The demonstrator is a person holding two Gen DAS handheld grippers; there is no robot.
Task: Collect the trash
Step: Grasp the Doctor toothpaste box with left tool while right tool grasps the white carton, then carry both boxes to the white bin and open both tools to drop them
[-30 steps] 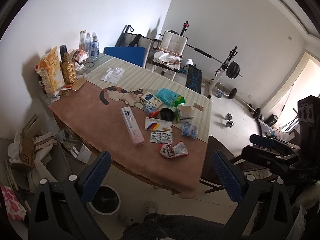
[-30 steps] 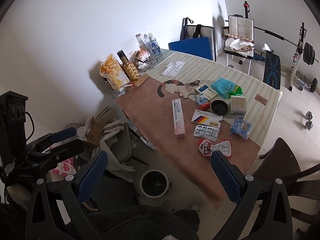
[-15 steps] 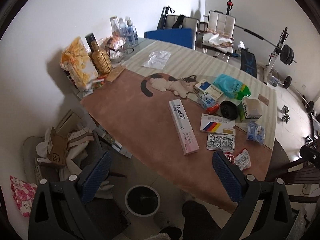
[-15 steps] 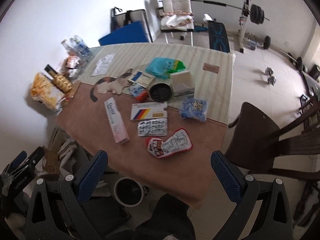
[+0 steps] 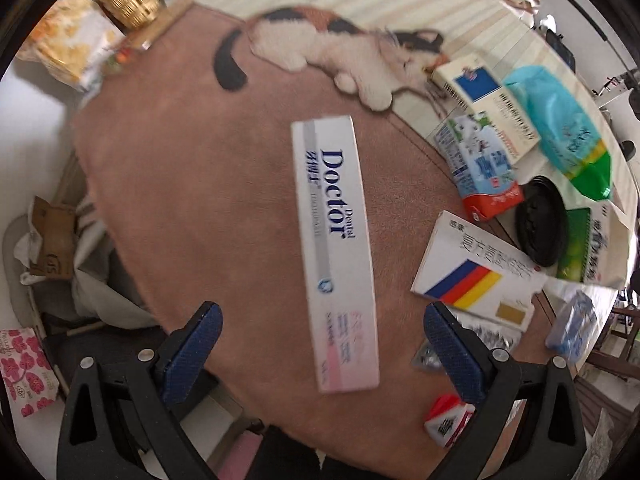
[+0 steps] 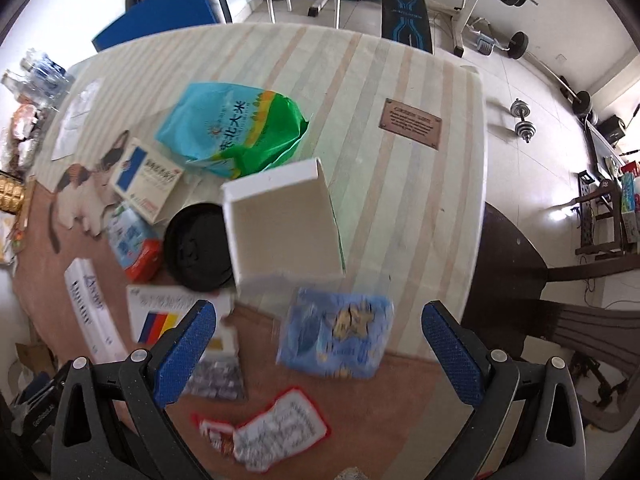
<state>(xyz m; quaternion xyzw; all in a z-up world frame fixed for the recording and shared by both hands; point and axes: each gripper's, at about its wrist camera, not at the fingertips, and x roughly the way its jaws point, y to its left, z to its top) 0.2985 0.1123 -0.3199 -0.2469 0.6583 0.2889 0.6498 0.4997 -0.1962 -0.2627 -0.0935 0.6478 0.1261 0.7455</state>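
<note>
On the counter (image 5: 168, 184), the long white toothpaste box (image 5: 335, 256) lies flat with its near end between the spread fingers of the left gripper (image 5: 318, 340), touching neither pad. The right gripper (image 6: 320, 340) hovers with its fingers spread wide too, and the blue snack packet (image 6: 340, 336) lies between them, apart from both. Just beyond the packet stands an open white carton (image 6: 280, 224), beside a black lid (image 6: 196, 252).
</note>
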